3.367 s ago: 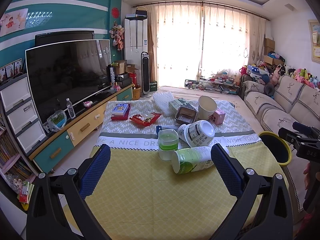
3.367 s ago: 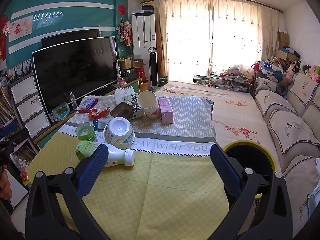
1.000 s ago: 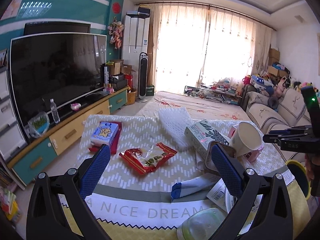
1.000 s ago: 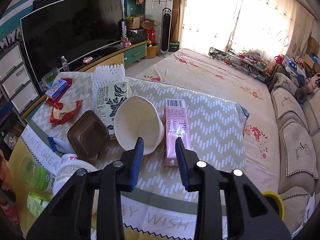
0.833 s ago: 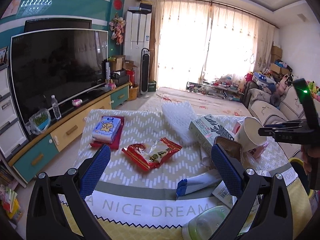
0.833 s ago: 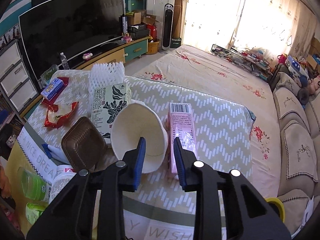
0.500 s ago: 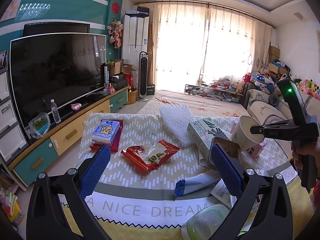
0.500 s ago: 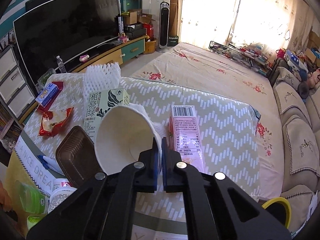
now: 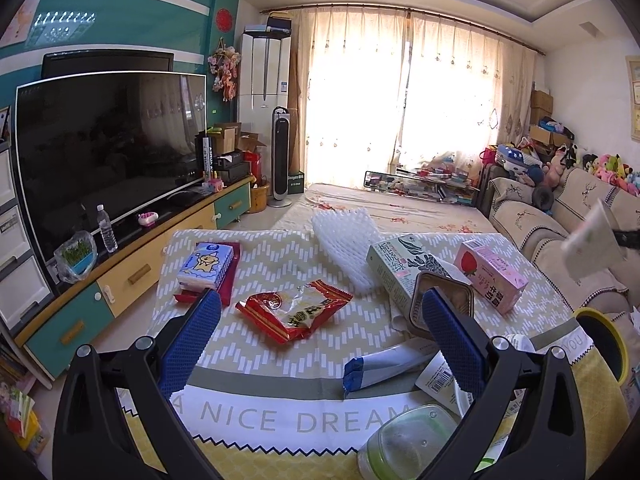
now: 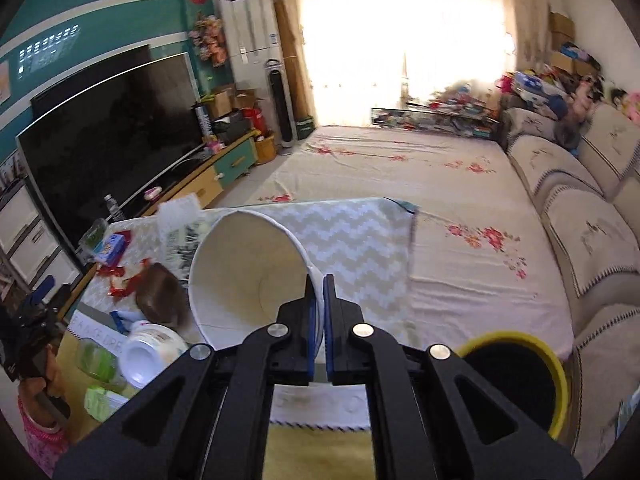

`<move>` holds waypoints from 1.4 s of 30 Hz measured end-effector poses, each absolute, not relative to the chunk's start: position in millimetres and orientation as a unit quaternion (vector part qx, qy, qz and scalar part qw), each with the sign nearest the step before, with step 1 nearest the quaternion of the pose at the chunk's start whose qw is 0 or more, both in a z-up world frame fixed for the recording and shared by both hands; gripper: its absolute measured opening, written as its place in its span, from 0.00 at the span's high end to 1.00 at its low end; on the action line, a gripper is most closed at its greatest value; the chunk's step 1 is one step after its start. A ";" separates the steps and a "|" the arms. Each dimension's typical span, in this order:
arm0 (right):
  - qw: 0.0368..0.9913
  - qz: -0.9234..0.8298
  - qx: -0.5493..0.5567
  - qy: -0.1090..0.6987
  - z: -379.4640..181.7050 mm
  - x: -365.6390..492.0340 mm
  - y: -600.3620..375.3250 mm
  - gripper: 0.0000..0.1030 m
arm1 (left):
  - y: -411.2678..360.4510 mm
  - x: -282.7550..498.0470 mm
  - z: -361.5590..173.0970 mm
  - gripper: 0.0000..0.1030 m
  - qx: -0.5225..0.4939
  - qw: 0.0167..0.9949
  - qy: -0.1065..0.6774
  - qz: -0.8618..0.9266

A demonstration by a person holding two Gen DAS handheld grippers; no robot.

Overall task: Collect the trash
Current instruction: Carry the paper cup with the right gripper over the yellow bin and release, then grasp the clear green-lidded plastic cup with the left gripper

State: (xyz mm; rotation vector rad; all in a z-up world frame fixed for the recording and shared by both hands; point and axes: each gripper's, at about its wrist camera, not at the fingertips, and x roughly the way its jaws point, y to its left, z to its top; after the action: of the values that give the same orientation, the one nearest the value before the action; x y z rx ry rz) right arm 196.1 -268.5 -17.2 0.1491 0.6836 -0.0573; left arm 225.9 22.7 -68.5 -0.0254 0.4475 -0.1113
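Cluttered zigzag-patterned tablecloth [image 9: 280,256] in a sunlit living room, right gripper [image 10: 319,300] clamped on white paper cup [image 10: 244,272], left gripper [image 9: 320,344] agape.

The right gripper [image 10: 319,280] is clamped on the paper cup's [image 10: 244,272] wall; the left gripper [image 9: 320,332] hovers with jaws spread wide and empty.

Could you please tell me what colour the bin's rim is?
Yellow, around a black inside; the bin shows best in the right wrist view.
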 end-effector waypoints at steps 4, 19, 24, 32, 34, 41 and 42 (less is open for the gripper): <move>0.914 -0.133 0.112 0.366 -53.8 166.0 -343.1 0.97 | 19.8 224.4 -68.2 0.04 -0.008 0.974 0.219 -0.057; 0.823 -0.214 0.192 0.489 -186.9 165.7 -440.4 0.77 | 16.7 228.2 -75.6 0.04 0.004 0.972 0.229 -0.058; 0.833 -0.211 0.191 0.475 -181.4 155.8 -435.0 0.70 | 16.5 226.8 -74.8 0.04 0.003 0.971 0.229 -0.069; 0.839 -0.193 0.202 0.466 -177.7 137.1 -423.0 0.63 | 9.6 227.4 -80.7 0.04 0.010 0.944 0.283 -0.169; 0.841 -0.188 0.202 0.466 -176.8 134.5 -420.7 0.62 | 5.2 222.0 -79.2 0.04 0.024 0.944 0.288 -0.160; 0.849 -0.164 0.197 0.462 -174.0 130.6 -405.9 0.59 | -7.7 203.9 -84.0 0.04 0.018 0.921 0.353 -0.164; 0.851 -0.160 0.197 0.460 -173.6 130.7 -403.2 0.59 | -10.0 204.2 -89.0 0.04 0.018 0.916 0.369 -0.155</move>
State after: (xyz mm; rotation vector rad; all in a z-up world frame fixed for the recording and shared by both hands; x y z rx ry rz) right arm 130.7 -403.2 -173.6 0.4159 0.9690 -0.3372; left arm 204.2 -10.0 -89.0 0.0372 0.7586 -0.3180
